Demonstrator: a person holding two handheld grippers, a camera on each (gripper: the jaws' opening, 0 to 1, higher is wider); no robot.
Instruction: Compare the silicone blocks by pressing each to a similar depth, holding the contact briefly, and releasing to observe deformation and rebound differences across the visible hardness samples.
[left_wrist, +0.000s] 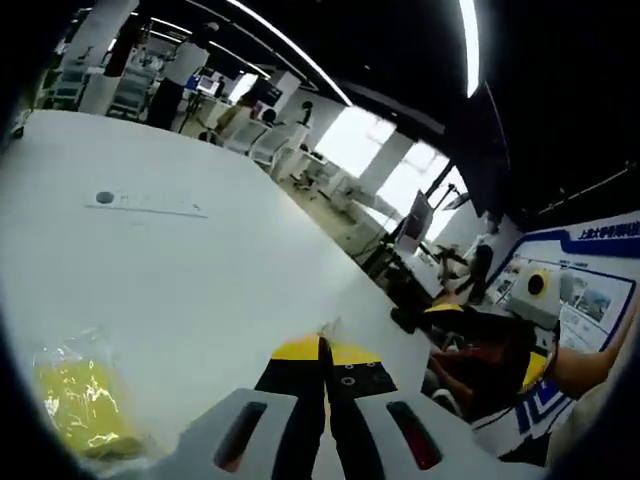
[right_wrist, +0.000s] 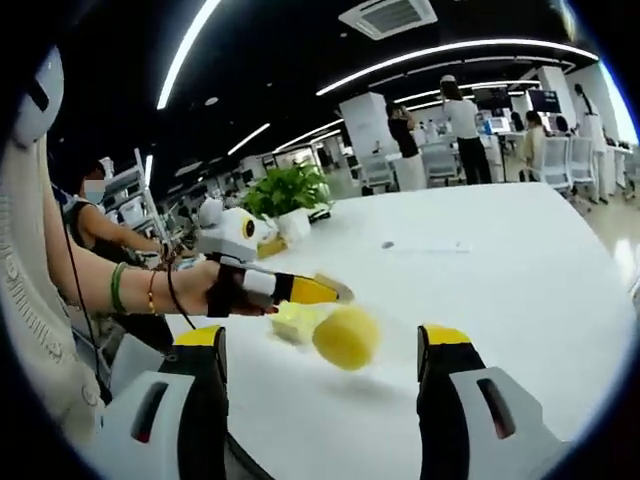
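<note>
A yellow rounded silicone block (right_wrist: 347, 337) shows blurred ahead of my right gripper (right_wrist: 325, 345), level with the gap between its wide-open jaws. Neither jaw touches it, and its shadow lies on the white table (right_wrist: 500, 280) below. My left gripper (right_wrist: 322, 291), held by a hand with wristbands, comes in from the left with its yellow tips shut just behind the block. A clear bag of pale yellow pieces (right_wrist: 290, 322) lies under it. In the left gripper view my left gripper (left_wrist: 322, 350) is shut on nothing, over the table (left_wrist: 200, 280), with the yellow bag (left_wrist: 80, 400) at lower left.
A thin white strip with a dark dot (left_wrist: 145, 203) (right_wrist: 425, 245) lies farther out on the table. A potted plant (right_wrist: 285, 190) stands at the table's far left end. The right gripper's dark and yellow body (left_wrist: 480, 345) is beyond the table edge. Desks, chairs and standing people fill the background.
</note>
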